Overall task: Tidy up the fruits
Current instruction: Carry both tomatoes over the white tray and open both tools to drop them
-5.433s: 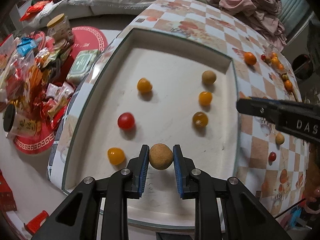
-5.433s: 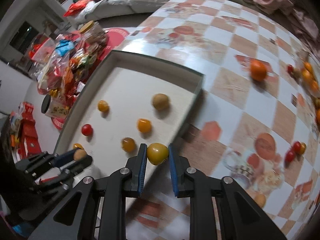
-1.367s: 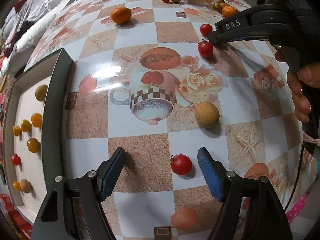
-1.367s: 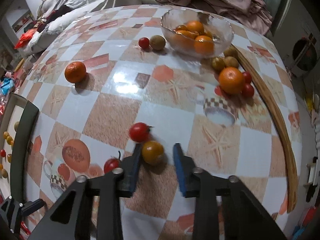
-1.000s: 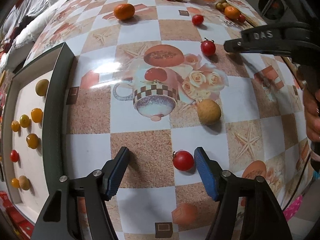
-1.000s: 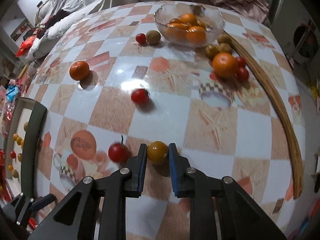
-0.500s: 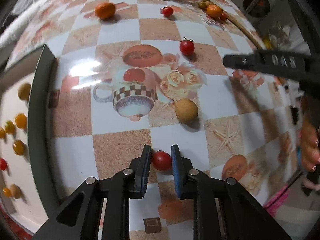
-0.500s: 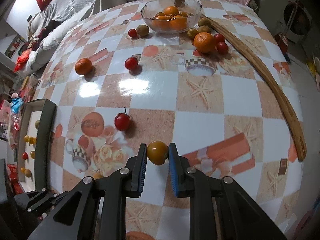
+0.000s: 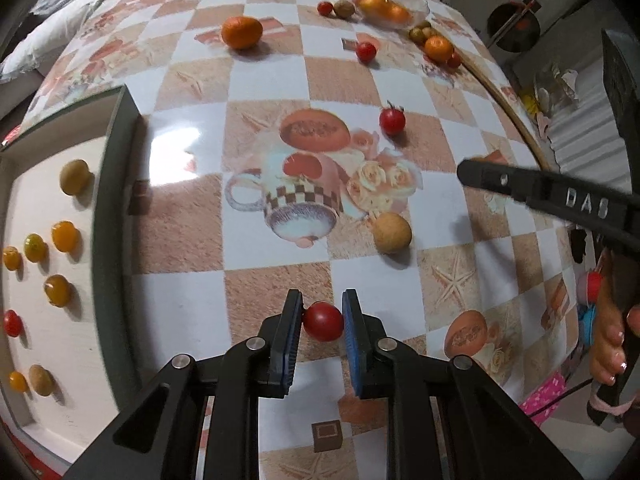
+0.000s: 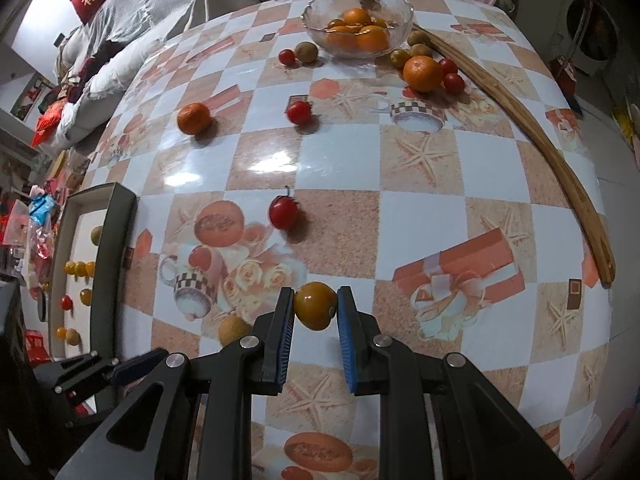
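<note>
Gripping a small, smooth red cherry tomato point(image 9: 323, 321) between its ribbed blue pads, the left gripper point(image 9: 322, 322) was clenched on it above the near edge of the table point(image 9: 280, 92), whose glossy checked oilcloth showed printed teacups and starfish. Beside it the right gripper point(image 10: 315, 307) was likewise clamped on a round, shiny yellow-orange tomato point(image 10: 315, 305) over the same near part. Along the table's left edge sat a dark-rimmed rectangular tray point(image 9: 105, 240) holding rows of small round fruits, while a clear glass bowl point(image 10: 400, 8) of oranges stood at the far edge.
</note>
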`<action>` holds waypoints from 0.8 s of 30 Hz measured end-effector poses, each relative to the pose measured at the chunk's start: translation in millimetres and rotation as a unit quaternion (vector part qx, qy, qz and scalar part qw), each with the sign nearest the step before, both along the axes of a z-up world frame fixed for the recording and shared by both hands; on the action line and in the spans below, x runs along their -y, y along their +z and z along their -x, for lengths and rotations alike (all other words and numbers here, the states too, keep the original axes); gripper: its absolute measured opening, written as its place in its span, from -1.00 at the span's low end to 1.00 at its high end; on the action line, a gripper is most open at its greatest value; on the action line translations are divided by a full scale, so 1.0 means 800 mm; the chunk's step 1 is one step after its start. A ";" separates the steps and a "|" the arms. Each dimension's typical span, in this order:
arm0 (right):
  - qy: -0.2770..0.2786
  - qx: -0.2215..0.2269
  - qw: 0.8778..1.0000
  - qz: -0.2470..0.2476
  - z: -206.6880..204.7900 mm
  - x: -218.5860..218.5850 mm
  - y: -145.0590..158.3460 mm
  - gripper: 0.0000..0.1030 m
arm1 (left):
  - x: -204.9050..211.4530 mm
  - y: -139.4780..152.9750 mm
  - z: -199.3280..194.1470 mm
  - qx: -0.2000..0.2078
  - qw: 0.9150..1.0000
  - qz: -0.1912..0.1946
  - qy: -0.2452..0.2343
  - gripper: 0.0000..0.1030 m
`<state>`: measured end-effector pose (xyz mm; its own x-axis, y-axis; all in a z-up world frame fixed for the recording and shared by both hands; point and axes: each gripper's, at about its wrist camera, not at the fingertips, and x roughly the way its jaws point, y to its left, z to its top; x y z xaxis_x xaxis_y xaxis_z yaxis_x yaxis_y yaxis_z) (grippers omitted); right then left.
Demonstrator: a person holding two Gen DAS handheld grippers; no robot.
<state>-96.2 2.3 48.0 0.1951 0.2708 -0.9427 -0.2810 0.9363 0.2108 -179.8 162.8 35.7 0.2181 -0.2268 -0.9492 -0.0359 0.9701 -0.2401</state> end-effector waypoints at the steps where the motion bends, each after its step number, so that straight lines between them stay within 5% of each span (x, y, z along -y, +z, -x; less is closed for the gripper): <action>1: 0.002 0.000 1.000 0.000 0.002 -0.002 0.002 -0.55 | -0.005 0.004 0.000 0.005 1.000 -0.001 0.002 -0.57; 14: 0.055 0.009 0.998 -0.009 0.021 -0.077 0.023 -0.55 | -0.088 0.043 0.019 0.040 0.997 -0.018 0.060 -0.57; 24: 0.121 0.016 0.992 -0.029 0.030 -0.176 0.035 -0.55 | -0.195 0.062 0.038 0.070 0.987 -0.053 0.137 -0.57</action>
<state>-120.0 143.1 76.3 0.1470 0.3670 -0.9185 -0.5035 0.8271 0.2499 -210.0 319.1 85.2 0.3886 -0.0427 -0.9204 -0.2739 0.9484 -0.1596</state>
